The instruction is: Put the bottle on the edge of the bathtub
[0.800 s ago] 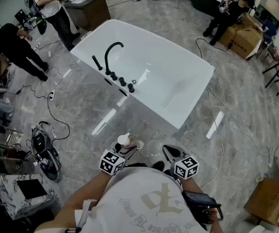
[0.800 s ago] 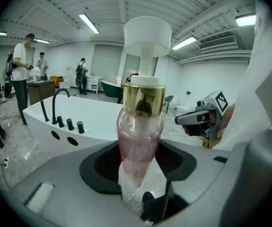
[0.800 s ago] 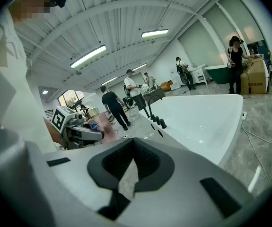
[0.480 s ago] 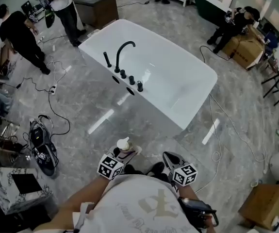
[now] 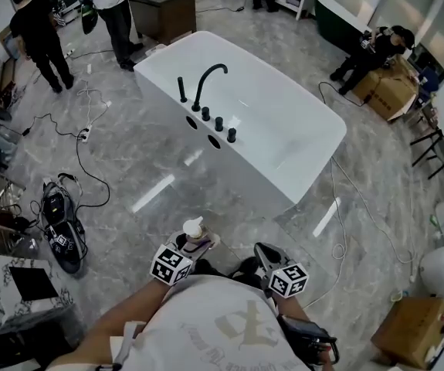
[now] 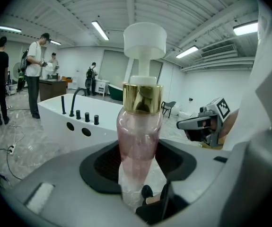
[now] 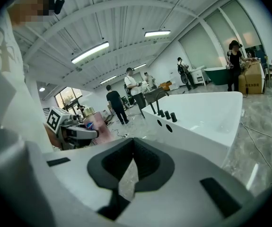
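A pink pump bottle (image 5: 194, 230) with a gold collar and white pump head stands upright between the jaws of my left gripper (image 5: 198, 242), close in front of my body. In the left gripper view the bottle (image 6: 139, 145) fills the middle, and the left gripper (image 6: 138, 174) is shut on its lower body. My right gripper (image 5: 264, 252) is beside it, empty, with its jaws together; the right gripper (image 7: 128, 174) shows only a sliver of floor between its pads. The white bathtub (image 5: 252, 172) with a black faucet (image 5: 206, 79) stands a few steps ahead.
Two people (image 5: 40, 33) stand at the far left by a dark cabinet (image 5: 160, 10). Another person (image 5: 372, 49) crouches near cardboard boxes (image 5: 391, 91) at the back right. Cables (image 5: 90, 168) and a black bag (image 5: 59, 222) lie on the marble floor to the left.
The head view has swung: the tub's faucet and the people at the left have drifted right and up in the picture. Both grippers keep their place near my body, bottle still held.
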A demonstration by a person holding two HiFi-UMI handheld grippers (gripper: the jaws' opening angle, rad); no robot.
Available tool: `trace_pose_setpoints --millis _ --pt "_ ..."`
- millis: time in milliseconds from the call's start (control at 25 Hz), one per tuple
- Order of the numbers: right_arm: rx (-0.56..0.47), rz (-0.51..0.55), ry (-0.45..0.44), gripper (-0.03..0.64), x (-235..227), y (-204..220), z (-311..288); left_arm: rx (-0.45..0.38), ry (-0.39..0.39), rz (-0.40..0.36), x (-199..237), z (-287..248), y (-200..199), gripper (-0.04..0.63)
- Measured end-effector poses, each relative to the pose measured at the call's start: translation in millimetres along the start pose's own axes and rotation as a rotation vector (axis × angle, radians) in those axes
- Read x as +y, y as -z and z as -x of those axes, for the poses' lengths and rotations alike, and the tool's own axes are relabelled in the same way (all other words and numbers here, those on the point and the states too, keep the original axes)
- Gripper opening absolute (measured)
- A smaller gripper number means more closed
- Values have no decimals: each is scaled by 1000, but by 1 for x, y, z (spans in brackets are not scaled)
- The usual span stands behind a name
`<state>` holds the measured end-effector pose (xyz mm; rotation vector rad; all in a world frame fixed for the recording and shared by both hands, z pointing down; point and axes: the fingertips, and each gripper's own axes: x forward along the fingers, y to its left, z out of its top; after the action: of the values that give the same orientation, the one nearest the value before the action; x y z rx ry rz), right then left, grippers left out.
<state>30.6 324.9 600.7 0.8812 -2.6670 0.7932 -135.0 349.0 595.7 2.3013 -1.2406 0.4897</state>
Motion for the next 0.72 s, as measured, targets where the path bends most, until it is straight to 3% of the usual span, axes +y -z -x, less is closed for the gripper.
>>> trace_pose_setpoints --millis 360,720 --pt "10 5 27 6 21 12 1 -31 -14 35 5 24 14 219" --pt "32 1 51 6 29 25 -3 -11 -30 60 10 40 37 219"
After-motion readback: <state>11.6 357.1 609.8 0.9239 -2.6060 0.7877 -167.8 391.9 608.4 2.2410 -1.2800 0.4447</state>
